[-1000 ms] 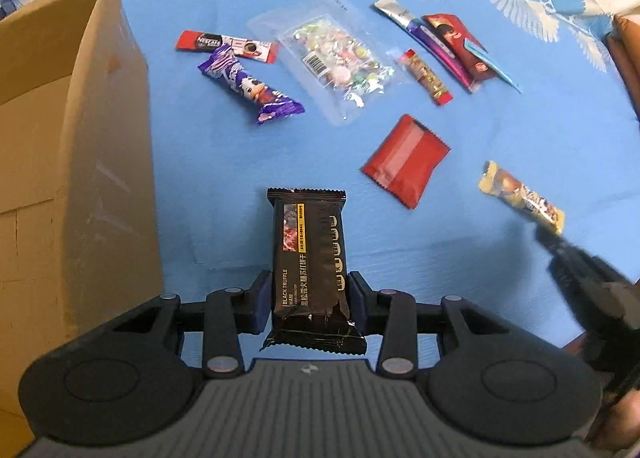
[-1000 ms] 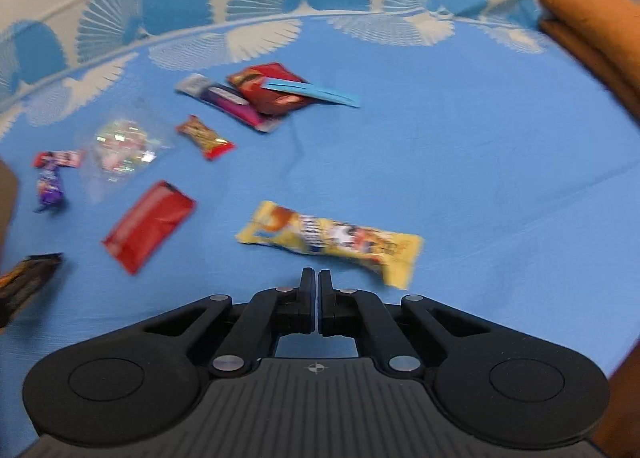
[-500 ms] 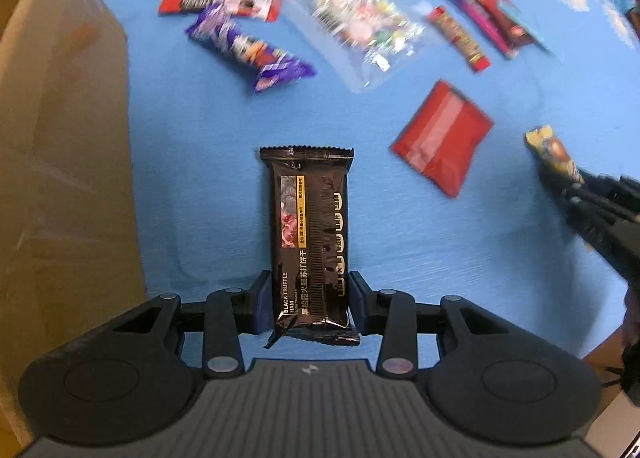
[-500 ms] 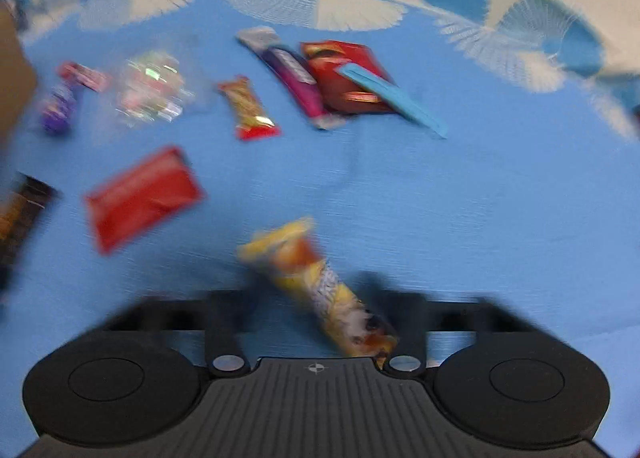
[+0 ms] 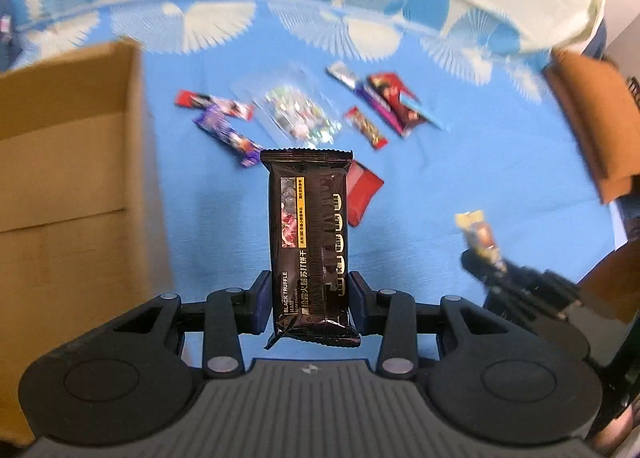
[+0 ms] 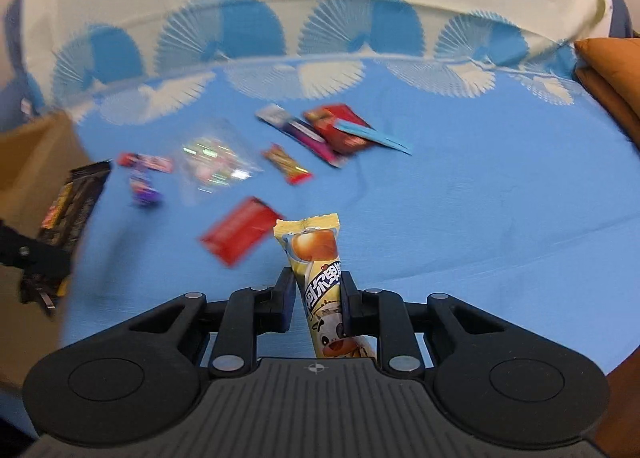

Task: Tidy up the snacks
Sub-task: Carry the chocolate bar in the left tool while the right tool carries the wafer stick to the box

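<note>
Cardboard box (image 5: 72, 186) just left of the left gripper (image 5: 308, 308) clamping the upright black truffle cracker pack (image 5: 308, 242); farther from the right gripper (image 6: 316, 298) pinching the yellow snack bar (image 6: 316, 262).

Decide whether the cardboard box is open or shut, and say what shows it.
Open. In the left wrist view the cardboard box shows its bare inner walls below an uncovered top rim, with no flap across. Whether anything lies inside cannot be told.

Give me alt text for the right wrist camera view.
The right tongs grip a yellow snack bar above a blue cloth. Behind it lie a red packet and other scattered snacks.
</note>
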Available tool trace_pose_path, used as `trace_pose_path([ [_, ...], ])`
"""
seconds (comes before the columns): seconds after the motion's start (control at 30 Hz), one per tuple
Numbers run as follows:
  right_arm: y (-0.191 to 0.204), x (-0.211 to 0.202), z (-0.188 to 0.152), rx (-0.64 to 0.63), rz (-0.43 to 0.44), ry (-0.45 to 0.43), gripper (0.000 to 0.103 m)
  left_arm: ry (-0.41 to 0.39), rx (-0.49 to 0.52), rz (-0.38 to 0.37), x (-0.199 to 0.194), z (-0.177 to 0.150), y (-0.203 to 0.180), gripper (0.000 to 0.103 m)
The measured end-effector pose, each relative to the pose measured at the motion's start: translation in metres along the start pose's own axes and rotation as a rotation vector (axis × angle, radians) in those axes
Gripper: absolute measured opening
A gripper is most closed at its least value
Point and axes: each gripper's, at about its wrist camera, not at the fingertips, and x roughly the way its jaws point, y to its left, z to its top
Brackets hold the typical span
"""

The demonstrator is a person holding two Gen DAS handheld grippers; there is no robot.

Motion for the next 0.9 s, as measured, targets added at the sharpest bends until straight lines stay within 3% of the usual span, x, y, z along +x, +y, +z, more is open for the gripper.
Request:
trace_pose_path([
  [0.17,0.058,-0.051,0.008,-0.033,0.138,-0.057,0.024,-0.081,-0.052,0.032,-0.065,-0.03,0.034,0.043],
  [0.43,0.153,-0.109,0.007,-0.131,0.332,-0.109,0.024,-0.159,-0.183,0.067,-0.133,-0.085,0.105,0.043],
  [0.7,0.21,-0.137,-0.005,-0.206,0.391,-0.105,0.024,-0.208,-0.251,0.125,-0.175,-0.121,0.162,0.044],
  [0.9,0.23,-0.148,-0.01,-0.242,0.392,-0.108,0.024,-0.219,-0.282,0.136,-0.18,-0.128,0.177,0.043],
])
